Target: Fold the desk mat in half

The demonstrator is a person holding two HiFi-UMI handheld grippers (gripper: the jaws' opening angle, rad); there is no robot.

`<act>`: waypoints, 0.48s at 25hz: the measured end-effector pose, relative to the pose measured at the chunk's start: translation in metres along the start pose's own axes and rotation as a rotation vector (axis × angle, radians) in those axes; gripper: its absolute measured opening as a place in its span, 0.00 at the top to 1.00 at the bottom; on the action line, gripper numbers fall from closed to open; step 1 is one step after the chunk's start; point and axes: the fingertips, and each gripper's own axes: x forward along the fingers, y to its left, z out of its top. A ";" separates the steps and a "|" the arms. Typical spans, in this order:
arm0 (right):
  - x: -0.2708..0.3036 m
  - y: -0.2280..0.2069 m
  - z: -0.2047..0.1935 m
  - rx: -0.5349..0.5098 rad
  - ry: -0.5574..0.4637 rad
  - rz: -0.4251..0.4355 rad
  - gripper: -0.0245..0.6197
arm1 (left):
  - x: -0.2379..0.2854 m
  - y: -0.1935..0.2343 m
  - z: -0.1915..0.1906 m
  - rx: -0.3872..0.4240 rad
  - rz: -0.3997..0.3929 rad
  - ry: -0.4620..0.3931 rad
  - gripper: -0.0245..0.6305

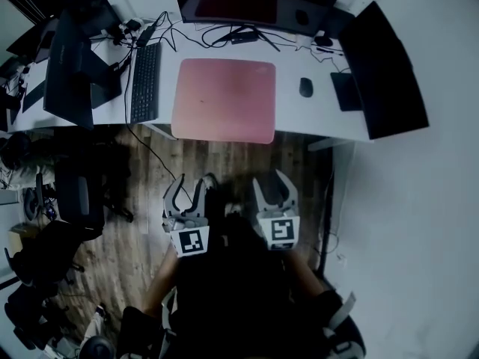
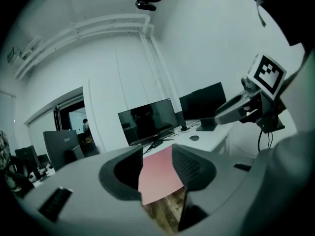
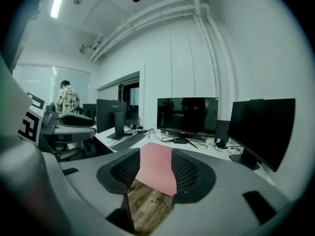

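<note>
A pink desk mat [image 1: 224,99] lies flat and unfolded on the white desk [image 1: 303,118], its near edge at the desk's front edge. Both grippers hang over the wooden floor, well short of the desk. My left gripper [image 1: 191,185] is open with nothing between its jaws; in the left gripper view the mat [image 2: 158,178] shows far off through the gap. My right gripper [image 1: 271,182] is open and empty too, and the mat [image 3: 156,171] appears between its fingers at a distance. The two grippers are side by side and point toward the mat.
A black keyboard [image 1: 145,81] lies left of the mat and a mouse [image 1: 305,87] to its right. Monitors stand behind [image 1: 254,2], at the right [image 1: 382,69] and at the left [image 1: 71,66]. Cables trail at the back. An office chair [image 1: 75,193] stands on the floor at left.
</note>
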 end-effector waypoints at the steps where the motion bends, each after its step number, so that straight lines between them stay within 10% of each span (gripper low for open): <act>1: 0.009 -0.005 -0.003 -0.013 0.010 -0.004 0.69 | 0.010 0.000 -0.005 0.016 0.006 0.013 0.70; 12: 0.104 -0.029 -0.079 -0.205 0.190 -0.032 0.65 | 0.100 -0.019 -0.088 0.214 -0.062 0.107 0.64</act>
